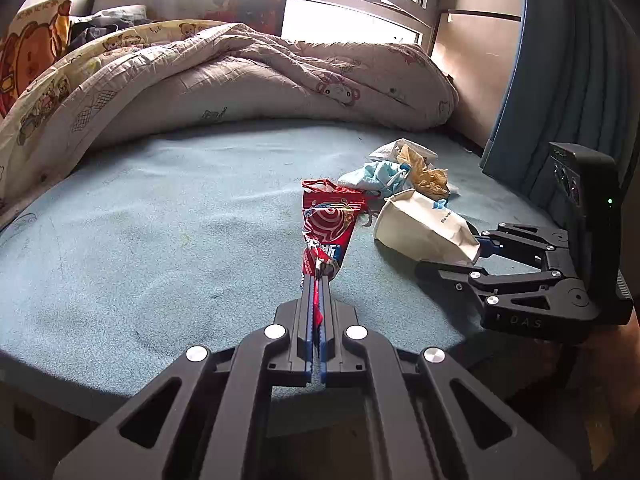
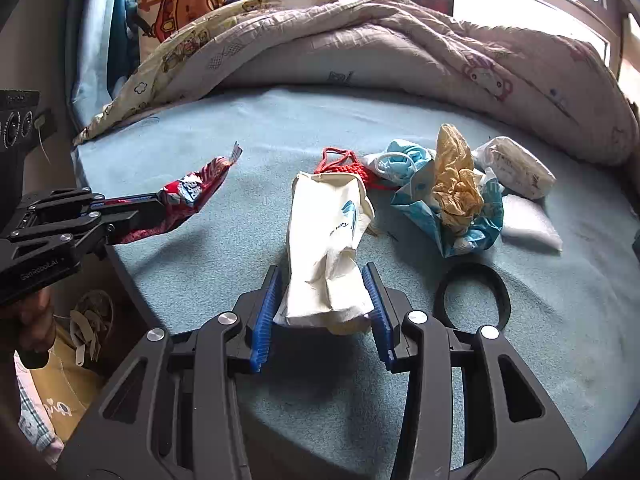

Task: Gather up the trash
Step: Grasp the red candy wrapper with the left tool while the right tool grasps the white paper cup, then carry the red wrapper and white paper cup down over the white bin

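My left gripper [image 1: 316, 276] is shut on the twisted end of a red snack wrapper [image 1: 328, 224], which sticks out ahead of it over the blue bed sheet [image 1: 160, 220]. In the right wrist view the same left gripper [image 2: 156, 204] holds the wrapper [image 2: 192, 192] at the left, lifted off the sheet. A crushed white paper cup [image 2: 328, 220] lies between the blue pads of my right gripper [image 2: 322, 268], and both pads press on its squashed base. From the left wrist view the right gripper [image 1: 452, 254] grips the cup [image 1: 424, 220] at the right.
Beyond the cup lies a heap: a red cord [image 2: 348, 164], a blue face mask [image 2: 400, 158], crumpled tan paper [image 2: 456, 188], a blue-white wrapper [image 2: 472, 228] and a white packet [image 2: 516, 168]. A black ring [image 2: 472, 300] lies near right. A bunched quilt [image 2: 360, 40] fills the back.
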